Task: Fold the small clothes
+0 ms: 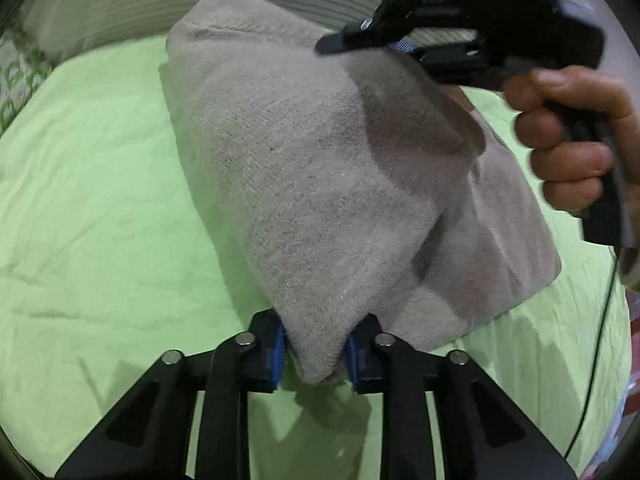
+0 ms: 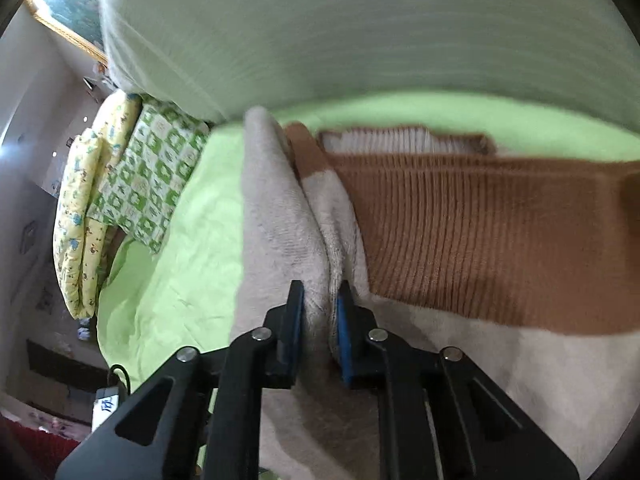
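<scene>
Blue pads of the left tongs (image 1: 316,354) pinch a near corner of the beige fleece garment (image 1: 312,168), the jaws drawn narrow with the cloth bunched between them. From that corner the garment rises and drapes across the lime-green bed sheet (image 1: 100,200), its far part lying folded on the sheet. Higher and to the right in the left wrist view, the right tongs (image 1: 332,46) clamp another raised edge of the same garment, gripped by a person's hand (image 1: 572,136) on the black handle. In the right wrist view, the right tongs (image 2: 320,320) press closed on a doubled fold of the beige fleece garment (image 2: 280,208), whose brown ribbed band (image 2: 480,232) stretches off to the right. Beyond it lies the lime-green bed sheet (image 2: 192,220), then green patterned pillows (image 2: 148,176) at the left, and a pale striped cover (image 2: 360,40) behind.
</scene>
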`<state>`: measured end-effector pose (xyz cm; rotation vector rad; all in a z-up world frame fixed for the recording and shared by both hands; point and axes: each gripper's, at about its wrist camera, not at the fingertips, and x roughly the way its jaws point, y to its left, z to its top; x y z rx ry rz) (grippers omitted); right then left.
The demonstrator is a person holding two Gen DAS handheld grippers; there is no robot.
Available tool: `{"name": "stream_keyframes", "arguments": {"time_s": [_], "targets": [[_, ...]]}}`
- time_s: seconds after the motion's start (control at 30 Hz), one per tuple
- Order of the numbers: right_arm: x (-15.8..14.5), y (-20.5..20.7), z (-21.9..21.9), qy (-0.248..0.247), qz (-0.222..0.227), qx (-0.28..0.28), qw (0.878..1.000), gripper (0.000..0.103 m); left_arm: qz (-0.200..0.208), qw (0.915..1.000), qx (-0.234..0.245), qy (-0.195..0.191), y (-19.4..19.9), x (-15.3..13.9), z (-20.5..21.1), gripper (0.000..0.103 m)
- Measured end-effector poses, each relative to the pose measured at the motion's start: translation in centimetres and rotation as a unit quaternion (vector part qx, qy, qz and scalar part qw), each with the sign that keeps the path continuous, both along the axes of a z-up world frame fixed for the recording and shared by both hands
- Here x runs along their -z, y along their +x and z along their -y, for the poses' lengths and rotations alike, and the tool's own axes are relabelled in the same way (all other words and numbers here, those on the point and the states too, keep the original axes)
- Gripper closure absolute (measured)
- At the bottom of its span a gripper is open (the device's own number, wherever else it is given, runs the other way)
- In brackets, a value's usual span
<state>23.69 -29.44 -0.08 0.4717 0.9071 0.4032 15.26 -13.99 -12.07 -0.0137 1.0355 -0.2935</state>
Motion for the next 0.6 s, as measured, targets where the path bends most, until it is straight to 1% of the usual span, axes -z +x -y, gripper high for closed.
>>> {"name": "stream_keyframes", "arguments": {"time_s": [0.1,0.17,0.23,0.3,0.37,0.43,0.47,0.53,0.6], "targets": [[-2.3,-2.6,1.1,0.019,0.031,0.032,0.999,0.089,0.011,0.9998,0.010,-0.014,-0.2,-1.3,-0.2,0.085],[-4.0,-5.5,2.5,0.027,0.052,0.063,0.996,0.089,0.022,0.9993,0.025,-0.019,-0.5,-2.4,0.3,0.085],[-4.9,-8.4,4.2,0.026,0.068,0.099,0.992,0.089,0.033,0.9983,0.048,-0.011,-0.8,-3.2,1.4,0.085],[-5.0,-11.4,6.4,0.024,0.080,0.140,0.987,0.089,0.036,0.9969,0.070,0.000,-0.9,-3.2,2.6,0.085],[-3.8,-13.1,7.9,0.006,0.071,0.178,0.981,0.089,0.033,0.9960,0.082,0.008,-0.9,-2.6,3.6,0.085],[-0.9,-13.8,9.9,0.009,0.041,0.213,0.976,0.089,0.017,0.9960,0.086,0.017,-0.1,-1.4,3.5,0.085],[0.5,-13.8,10.6,-0.004,0.027,0.229,0.973,0.089,0.009,0.9960,0.086,0.020,0.7,-1.0,3.7,0.085],[3.7,-13.4,11.3,-0.036,-0.001,0.244,0.969,0.089,0.000,0.9962,0.084,0.025,1.2,-0.3,3.7,0.084],[5.0,-13.3,11.3,-0.040,-0.002,0.247,0.968,0.089,0.000,0.9962,0.084,0.022,1.3,-0.2,3.8,0.084]]}}
